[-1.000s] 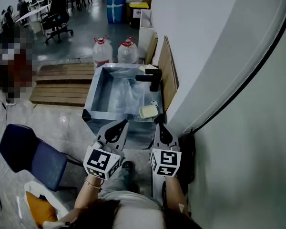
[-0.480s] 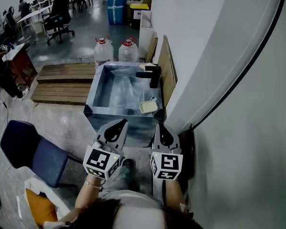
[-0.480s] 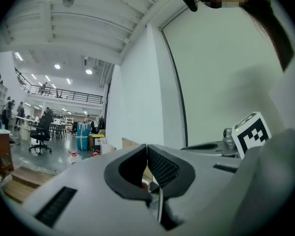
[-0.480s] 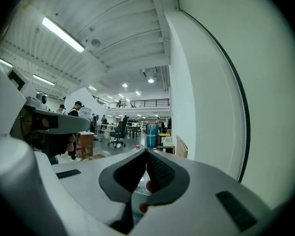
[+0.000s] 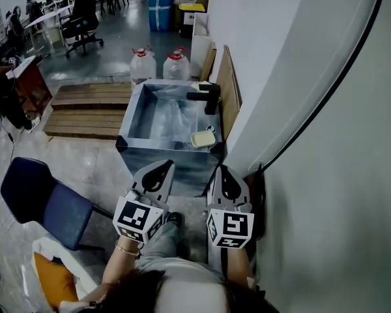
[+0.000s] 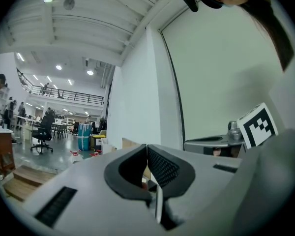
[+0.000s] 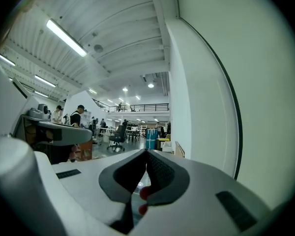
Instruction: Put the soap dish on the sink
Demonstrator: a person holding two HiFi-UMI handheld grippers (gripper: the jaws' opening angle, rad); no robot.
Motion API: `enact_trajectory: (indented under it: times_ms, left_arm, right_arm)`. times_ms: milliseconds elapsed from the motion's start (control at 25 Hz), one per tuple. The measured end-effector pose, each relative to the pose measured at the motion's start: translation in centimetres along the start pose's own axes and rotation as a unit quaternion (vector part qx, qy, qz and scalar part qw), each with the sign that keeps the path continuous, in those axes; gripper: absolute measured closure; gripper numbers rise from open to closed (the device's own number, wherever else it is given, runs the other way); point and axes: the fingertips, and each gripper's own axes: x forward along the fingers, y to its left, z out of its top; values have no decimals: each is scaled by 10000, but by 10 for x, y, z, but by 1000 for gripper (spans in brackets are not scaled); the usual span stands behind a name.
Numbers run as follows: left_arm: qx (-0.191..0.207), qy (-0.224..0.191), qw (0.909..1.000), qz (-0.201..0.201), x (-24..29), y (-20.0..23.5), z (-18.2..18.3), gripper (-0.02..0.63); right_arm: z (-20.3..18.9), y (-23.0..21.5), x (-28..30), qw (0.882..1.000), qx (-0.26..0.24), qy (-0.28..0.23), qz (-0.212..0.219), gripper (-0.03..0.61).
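Observation:
A pale yellow soap dish [image 5: 202, 139] rests on the near right corner of the steel sink [image 5: 138, 145], below the black tap [image 5: 206, 98]. My left gripper [image 5: 166, 165] hangs shut and empty, short of the sink's front wall. To its right, my right gripper [image 5: 224, 169] is also shut with nothing in it, just below the soap dish and apart from it. In the left gripper view the jaws [image 6: 147, 149] meet at the tips; the right gripper view shows the same [image 7: 146, 153].
A white wall [image 5: 274, 70] runs close along the right. Two water jugs [image 5: 158, 64] and wooden pallets [image 5: 85, 111] lie beyond the sink. A blue chair [image 5: 42, 201] stands at the left. The person's legs are below the grippers.
Both grippers have drawn back a little from the sink toward the person. The soap dish stays on the sink corner.

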Motion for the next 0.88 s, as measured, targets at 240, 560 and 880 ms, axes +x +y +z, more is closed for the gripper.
enact_trajectory:
  times_ms: [240,560,880]
  left_arm:
    - [-7,-18,10000,35,-11,-4,-2,604]
    - [-14,-29,10000,69,-25,-8,-1,604]
    - [2,-9,10000,28,-29,-15,-2,604]
  right_arm:
    - [4,4,-11,10000,31,-82,13,552]
    - [10,9,-24,9999,70,-122,13,552]
    - [11,8,-30,9998,115,-136,-35,552]
